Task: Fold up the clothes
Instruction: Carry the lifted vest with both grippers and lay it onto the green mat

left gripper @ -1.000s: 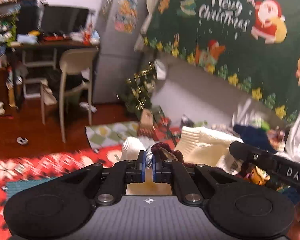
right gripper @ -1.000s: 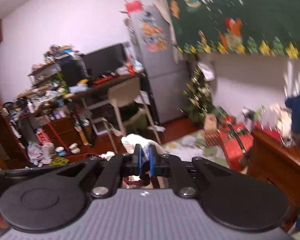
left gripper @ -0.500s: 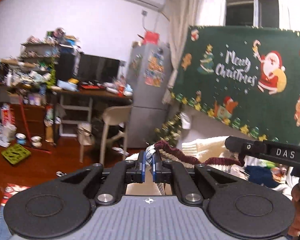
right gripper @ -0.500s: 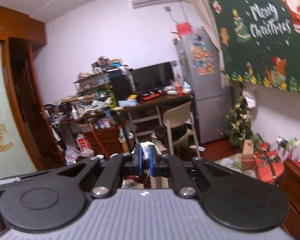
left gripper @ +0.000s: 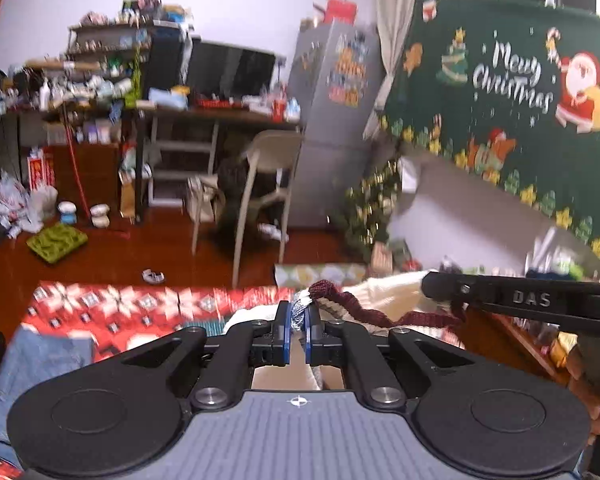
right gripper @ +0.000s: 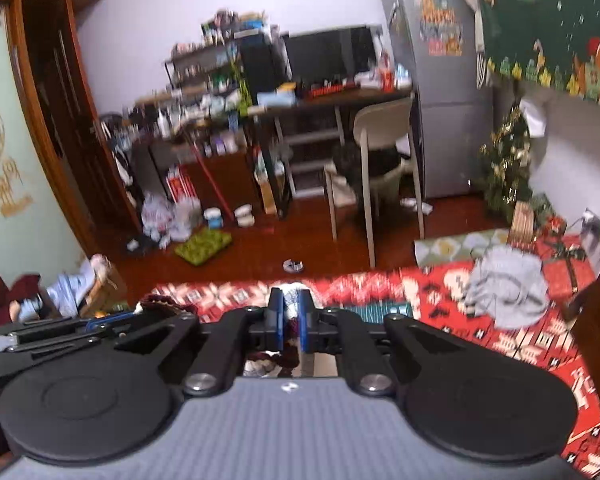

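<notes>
1. The left gripper is pinching the edge of a cream sweater with a dark red trim, held up in the air.
2. The right gripper is pinching the same sweater; only a bit of cloth shows between its blue pads.
3. In the left view, the sweater runs toward 2 o'clock, to the right gripper's black arm.
4. A red patterned blanket lies below.
5. A grey garment sits on it at 2 o'clock in the right view.
</notes>
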Motion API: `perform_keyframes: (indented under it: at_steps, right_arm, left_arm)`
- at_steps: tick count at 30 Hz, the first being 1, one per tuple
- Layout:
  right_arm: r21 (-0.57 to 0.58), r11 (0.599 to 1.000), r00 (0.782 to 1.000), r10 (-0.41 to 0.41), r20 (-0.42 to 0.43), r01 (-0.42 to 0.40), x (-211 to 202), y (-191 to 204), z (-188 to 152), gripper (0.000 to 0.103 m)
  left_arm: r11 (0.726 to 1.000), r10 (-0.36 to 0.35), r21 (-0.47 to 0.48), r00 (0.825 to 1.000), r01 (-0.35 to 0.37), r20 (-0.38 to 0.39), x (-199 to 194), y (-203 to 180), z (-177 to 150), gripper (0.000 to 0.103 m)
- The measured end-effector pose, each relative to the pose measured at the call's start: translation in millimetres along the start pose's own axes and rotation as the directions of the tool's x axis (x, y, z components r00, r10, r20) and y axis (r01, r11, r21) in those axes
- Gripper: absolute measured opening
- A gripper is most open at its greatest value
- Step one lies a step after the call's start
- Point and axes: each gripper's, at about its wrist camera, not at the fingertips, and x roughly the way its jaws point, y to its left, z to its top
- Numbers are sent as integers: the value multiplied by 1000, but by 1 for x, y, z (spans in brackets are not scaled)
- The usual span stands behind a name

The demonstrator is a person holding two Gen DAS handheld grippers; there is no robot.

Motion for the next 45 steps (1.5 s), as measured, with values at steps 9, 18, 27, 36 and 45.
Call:
perform_keyframes:
  at_steps: [9,18,27,36,45]
  right_arm:
    - [-98,993,973,-82,-218,62,104,-73,-73,8]
    - [-84,995,970,-68,-232,50,236,-110,-77,8]
    - [10,1000,997,-10,-79,10,343,-125,-87,8]
    - [47,997,998,-62,12,61,427,-148,-30,8]
    - [74,993,994,-85,-72,90,472,-179,-24,57]
  left_arm:
    - [999,-26,26,998,28,-61,76,16,-72,6]
    - [999,33,25,999,-33,-10,130,47,-74,6]
    - [998,58,-6,998,-58,8,174,91,-41,6]
    - [991,130,-18,991,-130,2,233,104,-7,6]
    - [977,148,-128,972,-173,-184,254,139,-3,27]
